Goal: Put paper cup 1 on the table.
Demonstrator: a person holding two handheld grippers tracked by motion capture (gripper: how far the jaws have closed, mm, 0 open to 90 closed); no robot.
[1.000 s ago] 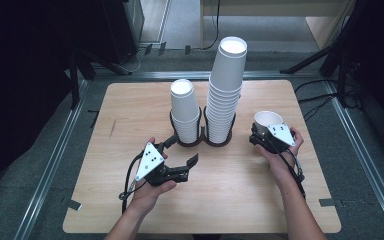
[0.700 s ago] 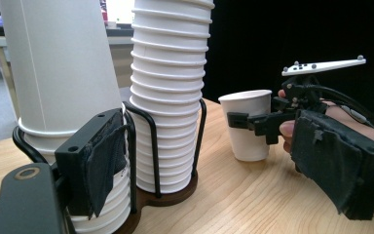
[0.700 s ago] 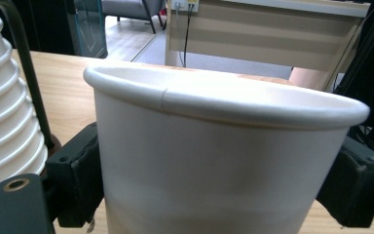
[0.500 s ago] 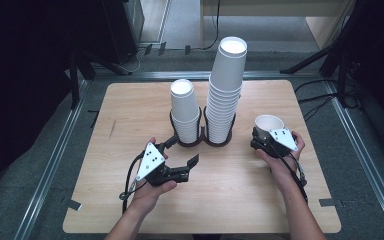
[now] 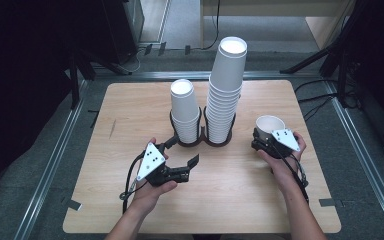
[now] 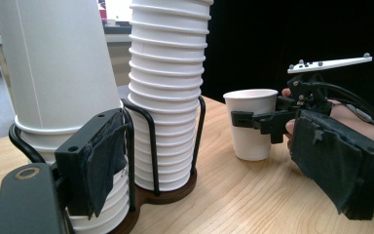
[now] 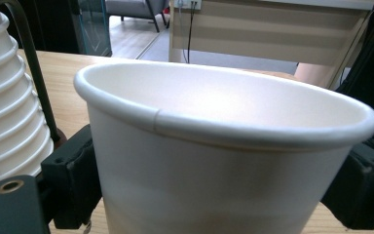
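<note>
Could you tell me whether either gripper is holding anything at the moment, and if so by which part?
The right gripper has the single paper cup between its jaws at the side wall, below the rim; the jaws have just been opening, so a firm hold cannot be told. The left gripper holds nothing.

Right up against the right gripper (image 7: 214, 204), the paper cup (image 7: 214, 161) loses its base below the frame, hiding whether the jaws touch its sides. Beyond the left gripper (image 6: 185, 195), both cup stacks (image 6: 168, 92) lose their tops.

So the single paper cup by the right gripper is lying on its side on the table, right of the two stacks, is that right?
Not quite. The single paper cup stands upright on the table, mouth up, between the jaws of the right gripper, right of the two stacks. The left gripper view shows it clearly.
</note>
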